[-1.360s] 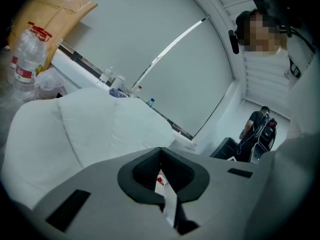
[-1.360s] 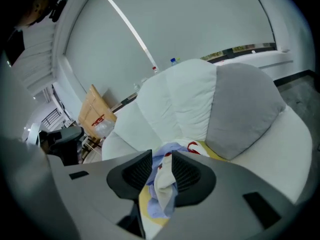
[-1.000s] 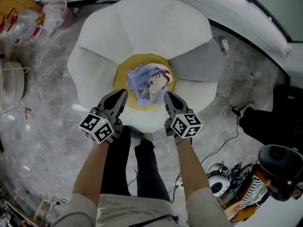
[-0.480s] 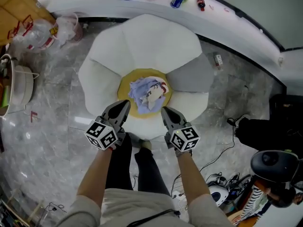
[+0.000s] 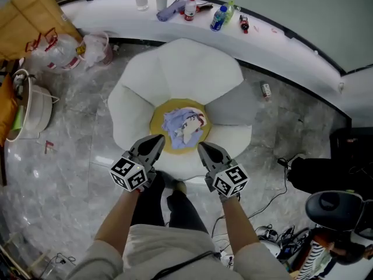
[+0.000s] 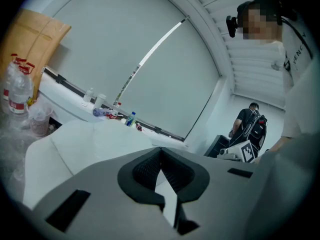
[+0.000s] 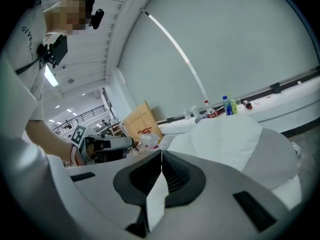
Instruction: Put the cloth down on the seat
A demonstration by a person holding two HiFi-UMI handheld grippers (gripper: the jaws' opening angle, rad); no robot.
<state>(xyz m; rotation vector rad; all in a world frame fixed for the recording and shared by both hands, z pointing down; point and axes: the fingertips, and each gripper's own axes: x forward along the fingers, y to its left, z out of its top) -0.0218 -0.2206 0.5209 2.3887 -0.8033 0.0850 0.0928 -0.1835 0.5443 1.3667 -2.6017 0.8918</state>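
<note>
The grey marbled floor (image 5: 70, 168) takes up most of what we see, and it gives us open room to the left of the seat and in front of our legs. Along the far side, a curved white ledge (image 5: 291, 45) closes that space off. The flower-shaped seat (image 5: 180, 69) sits just short of the ledge. Its petals are white except for one grey petal (image 5: 233, 107) on the right, and its scalloped rim leaves a narrow strip of floor before the ledge. On the right, dark cables (image 5: 274, 179) trail across the floor near the seat's edge. On the left, a white basket (image 5: 35, 107) stands well clear of the seat. The cloth (image 5: 183, 124), a crumpled pale blue heap with a bit of red and white, lies on the round yellow centre (image 5: 158, 118), within its rim and touching neither gripper. We hold the left gripper (image 5: 158, 139) over the near white petal just beside the yellow rim, with its jaws pressed together on nothing. The right gripper (image 5: 202, 147) hovers at the same near edge, a little to the right of the cloth, also closed and empty. Small bottles (image 5: 218, 17) stand in a cluster on the ledge, far from both grippers.
</note>
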